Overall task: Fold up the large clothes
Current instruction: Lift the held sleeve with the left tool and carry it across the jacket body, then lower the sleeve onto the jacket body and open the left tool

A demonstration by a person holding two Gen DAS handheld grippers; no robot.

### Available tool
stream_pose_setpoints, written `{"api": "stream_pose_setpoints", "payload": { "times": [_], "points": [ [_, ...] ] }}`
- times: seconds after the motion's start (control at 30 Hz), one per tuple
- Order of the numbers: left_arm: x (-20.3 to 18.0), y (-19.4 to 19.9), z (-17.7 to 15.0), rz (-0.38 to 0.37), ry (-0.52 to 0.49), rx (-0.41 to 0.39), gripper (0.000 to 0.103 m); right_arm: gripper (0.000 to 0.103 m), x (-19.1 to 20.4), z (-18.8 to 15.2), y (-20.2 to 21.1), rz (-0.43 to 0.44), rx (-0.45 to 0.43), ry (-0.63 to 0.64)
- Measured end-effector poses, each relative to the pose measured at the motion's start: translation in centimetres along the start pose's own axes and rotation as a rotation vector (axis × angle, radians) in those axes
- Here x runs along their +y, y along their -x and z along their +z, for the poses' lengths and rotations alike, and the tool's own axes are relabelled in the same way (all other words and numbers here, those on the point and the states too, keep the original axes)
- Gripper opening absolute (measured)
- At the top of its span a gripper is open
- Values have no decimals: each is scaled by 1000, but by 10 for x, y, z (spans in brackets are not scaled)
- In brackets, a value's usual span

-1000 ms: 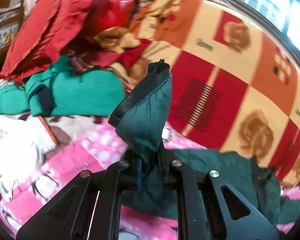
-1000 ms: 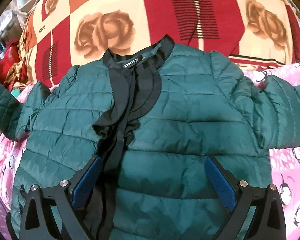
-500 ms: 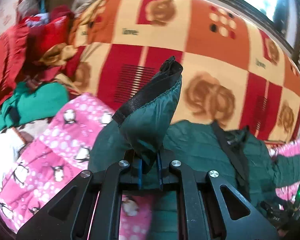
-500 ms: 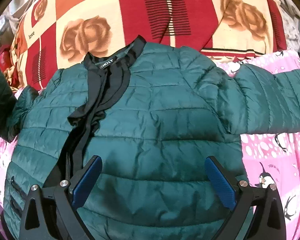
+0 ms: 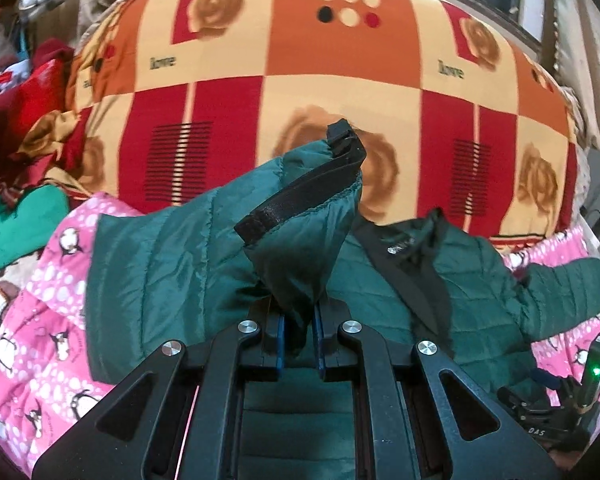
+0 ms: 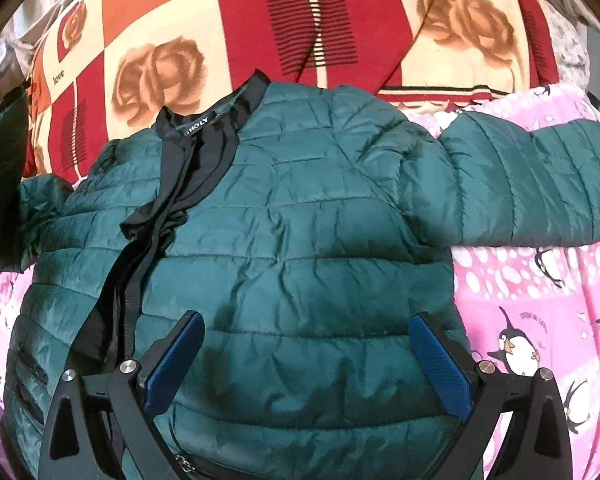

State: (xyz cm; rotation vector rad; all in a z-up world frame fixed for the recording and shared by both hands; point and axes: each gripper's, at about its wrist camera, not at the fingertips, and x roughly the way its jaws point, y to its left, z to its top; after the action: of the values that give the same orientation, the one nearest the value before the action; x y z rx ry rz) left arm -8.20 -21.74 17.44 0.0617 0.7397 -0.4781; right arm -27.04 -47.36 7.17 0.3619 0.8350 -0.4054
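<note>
Green quilted puffer jacket [image 6: 300, 248] lies front-up on the pink penguin-print sheet [image 6: 540, 300], its black collar [image 6: 204, 128] toward the red-and-cream rose-patterned blanket [image 6: 340, 20]. Only the left wrist view shows the pile of red and green clothes [image 5: 24, 152] at the far left; only the right wrist view shows the jacket's whole front and its outstretched sleeve [image 6: 532, 184] on open sheet. Left gripper [image 5: 299, 344] is pinched tight on the black-trimmed sleeve cuff [image 5: 304, 216], lifted over the jacket. Right gripper [image 6: 306, 368] is spread wide above the jacket's lower front, holding nothing.
</note>
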Motion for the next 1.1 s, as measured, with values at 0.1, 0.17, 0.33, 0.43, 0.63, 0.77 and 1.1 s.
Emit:
{"api": "stream_pose_setpoints", "payload": {
  "times": [0.1,0.17,0.33,0.43,0.63,0.77,1.1],
  "points": [
    [-19,-3,-2,-11,-34,4,9,102,-5,-2,2,2,-5,-7],
    [-32,-6,-3,-23,-50,10,9,102,-7,-3,2,3,-6,-9],
    [-63,-17,-8,-58,-80,36,9,102,-15,-6,5,-1,-11,-18],
    [-79,-22,-12,-78,-97,50,9,102,-23,-8,8,-3,-12,-30],
    [-109,-32,-18,-113,-122,75,9,102,-37,-12,10,-12,-12,-49],
    [-125,-39,-20,-122,-133,86,9,102,-42,-12,10,-14,-7,-58],
    [-168,-68,-24,-144,-169,133,9,102,-55,-18,15,-23,11,-66]
  ]
}}
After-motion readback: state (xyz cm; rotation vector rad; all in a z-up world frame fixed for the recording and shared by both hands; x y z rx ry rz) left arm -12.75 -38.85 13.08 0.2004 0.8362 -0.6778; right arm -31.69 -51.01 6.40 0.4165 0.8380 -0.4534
